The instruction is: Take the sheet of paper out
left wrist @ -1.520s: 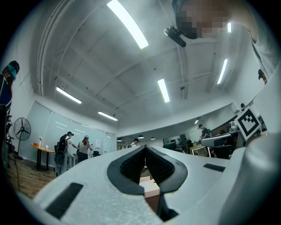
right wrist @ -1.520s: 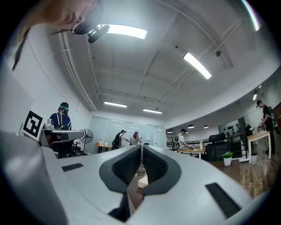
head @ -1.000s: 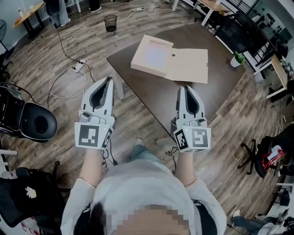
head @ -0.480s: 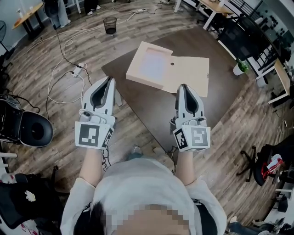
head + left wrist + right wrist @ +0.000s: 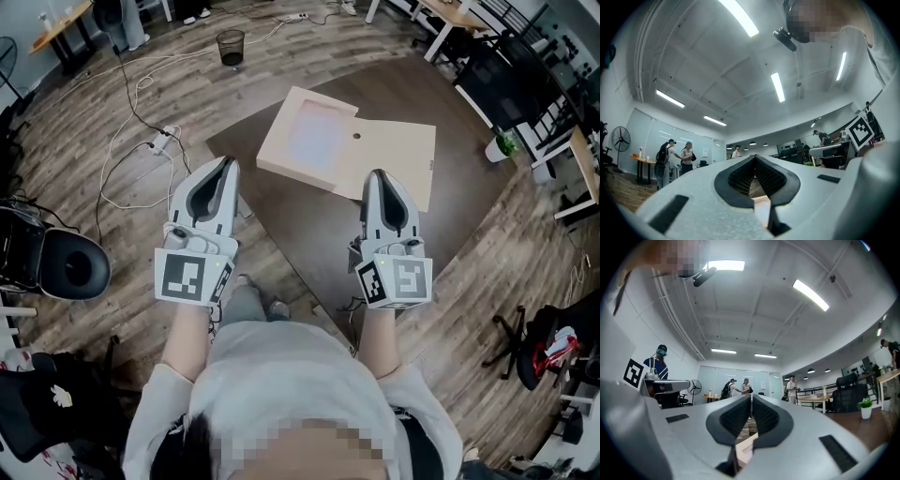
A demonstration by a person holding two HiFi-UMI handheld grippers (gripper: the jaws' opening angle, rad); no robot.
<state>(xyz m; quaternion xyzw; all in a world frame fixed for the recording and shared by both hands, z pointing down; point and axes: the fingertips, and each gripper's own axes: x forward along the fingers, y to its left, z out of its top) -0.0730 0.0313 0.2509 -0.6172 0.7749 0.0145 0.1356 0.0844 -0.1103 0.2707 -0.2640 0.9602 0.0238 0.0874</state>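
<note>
Both grippers closed and empty, brought up to the table that bears the open folder.

In the head view the left gripper and the right gripper are held with jaws together and nothing between them. Compared with a second ago, the table and the open tan folder have been drawn nearer. The right tip now meets the folder's near flap in the picture, and the left stands by the table's left corner. The approach is judged nearly done, with no grasp begun. The sheet of paper is taken to be the pale panel in the folder's left half. Its edges are hard to separate from the tray, and whether it lies loose cannot be told. In both gripper views only a sliver of tan is shown beneath the jaws.
</note>
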